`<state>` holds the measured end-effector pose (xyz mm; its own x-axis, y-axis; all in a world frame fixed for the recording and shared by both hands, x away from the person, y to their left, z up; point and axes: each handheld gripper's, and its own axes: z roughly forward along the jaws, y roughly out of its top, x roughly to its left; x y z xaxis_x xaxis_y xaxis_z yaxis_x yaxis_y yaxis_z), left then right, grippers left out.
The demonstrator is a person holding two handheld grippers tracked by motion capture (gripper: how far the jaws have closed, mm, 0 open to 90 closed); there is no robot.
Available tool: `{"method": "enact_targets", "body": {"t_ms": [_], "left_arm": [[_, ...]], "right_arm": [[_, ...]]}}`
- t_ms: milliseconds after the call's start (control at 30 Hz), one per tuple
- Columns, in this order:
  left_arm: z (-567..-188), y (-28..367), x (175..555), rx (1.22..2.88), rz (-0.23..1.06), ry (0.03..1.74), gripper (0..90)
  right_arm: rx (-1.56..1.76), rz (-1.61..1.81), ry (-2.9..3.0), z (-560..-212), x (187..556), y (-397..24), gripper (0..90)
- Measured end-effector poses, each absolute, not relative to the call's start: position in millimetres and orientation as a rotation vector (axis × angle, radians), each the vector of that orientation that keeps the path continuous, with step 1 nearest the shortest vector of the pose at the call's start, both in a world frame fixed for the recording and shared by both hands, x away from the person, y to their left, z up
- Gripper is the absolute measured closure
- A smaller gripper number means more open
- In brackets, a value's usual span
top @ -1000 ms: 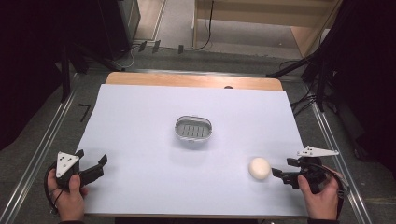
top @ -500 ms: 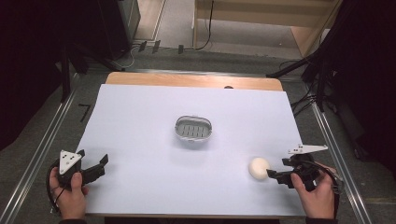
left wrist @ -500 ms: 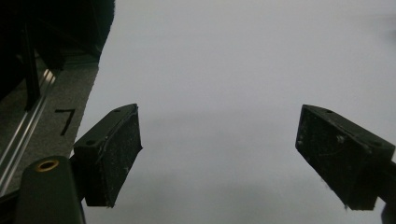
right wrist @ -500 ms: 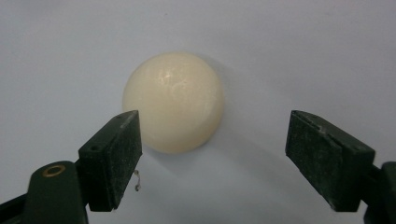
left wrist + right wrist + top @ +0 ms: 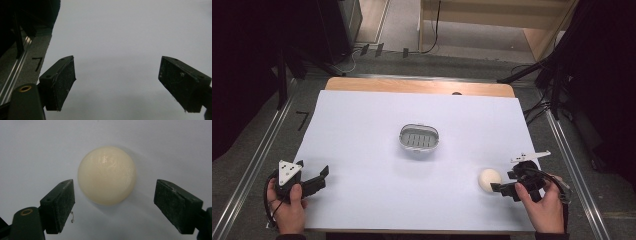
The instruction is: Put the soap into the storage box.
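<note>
A cream round soap [image 5: 488, 179] lies on the white table cover at the near right. My right gripper [image 5: 504, 182] is just to its right, open, low over the cover. In the right gripper view the soap [image 5: 107, 175] sits just ahead of the two black pads [image 5: 60, 205], centred on the gap and touching neither. A grey oval soap dish [image 5: 419, 137] with a slotted floor stands empty mid-table. My left gripper [image 5: 319, 178] rests open at the near left; in its own view only bare white cover lies between its pads [image 5: 61, 82].
The white cover [image 5: 362, 125] spans the table, with a wooden strip [image 5: 419, 86] along the far edge. Metal rails [image 5: 259, 150] run along both sides. Dark stands and cables [image 5: 537, 70] crowd the floor beyond the far corners.
My right gripper has edged left and toward the near edge, closing in on the soap. The left gripper has barely shifted. Soap and dish have not moved.
</note>
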<state>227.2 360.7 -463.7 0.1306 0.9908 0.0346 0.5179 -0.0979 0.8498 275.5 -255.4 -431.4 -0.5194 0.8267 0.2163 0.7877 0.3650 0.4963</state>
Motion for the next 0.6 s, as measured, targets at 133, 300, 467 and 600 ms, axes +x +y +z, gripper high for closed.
{"method": "enact_targets", "body": {"t_ms": [133, 300, 467, 600], "left_arm": [[-463.7, 360.5, 227.3, 1.712, 0.858, 1.471, 15.1], [-463.8, 360.2, 227.2, 1.712, 0.859, 1.471, 15.1], [-463.9, 360.1, 227.4, 1.714, 0.860, 1.469, 15.1], [-463.9, 359.7, 227.5, 1.720, 0.863, 1.471, 15.1]], "right_arm": [[1.512, 0.842, 2.545, -431.8, 276.3, -252.8, 17.4], [1.521, 0.829, 2.554, -433.9, 278.0, -246.5, 17.3], [1.534, 0.790, 2.568, -439.2, 280.9, -238.9, 17.5], [1.555, 0.777, 2.562, -442.0, 281.9, -235.3, 18.4]]}}
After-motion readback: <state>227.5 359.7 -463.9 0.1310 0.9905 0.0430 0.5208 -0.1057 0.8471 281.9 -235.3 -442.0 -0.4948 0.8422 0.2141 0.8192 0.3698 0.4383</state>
